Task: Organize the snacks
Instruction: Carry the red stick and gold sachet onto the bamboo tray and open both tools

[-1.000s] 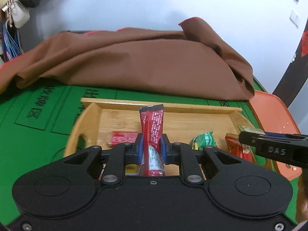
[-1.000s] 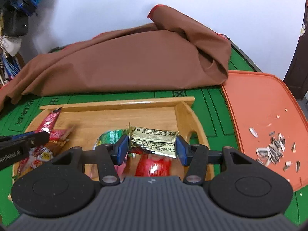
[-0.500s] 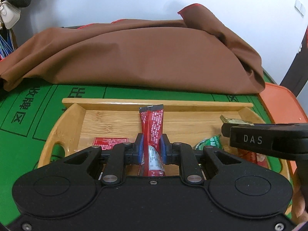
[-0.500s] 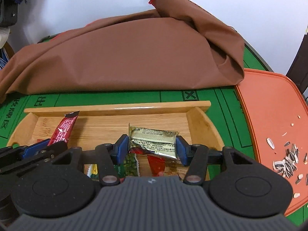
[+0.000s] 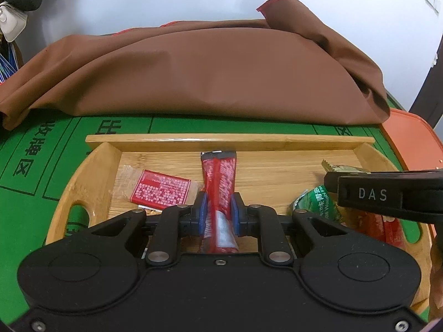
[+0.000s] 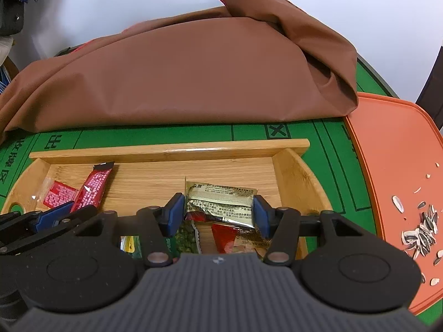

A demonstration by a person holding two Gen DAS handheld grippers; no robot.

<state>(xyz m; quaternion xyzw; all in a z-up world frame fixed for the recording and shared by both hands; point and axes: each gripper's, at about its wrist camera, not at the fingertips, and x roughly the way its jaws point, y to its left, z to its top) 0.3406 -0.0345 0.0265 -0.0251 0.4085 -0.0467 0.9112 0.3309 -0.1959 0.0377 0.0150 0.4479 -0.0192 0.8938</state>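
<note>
A brown cloth (image 5: 193,72) lay heaped on the green table (image 5: 33,149) behind the bamboo tray (image 5: 229,139), with an orange mat (image 6: 398,149) bearing sunflower seed shells (image 6: 423,224) to the right. The left gripper (image 5: 218,210) was closed on a long red snack stick (image 5: 220,179) standing upright over the tray's middle. The right gripper (image 6: 218,210), wider set, clamped a gold foil packet (image 6: 221,200) above the green pea packet (image 6: 187,238) in the tray's right part.
</note>
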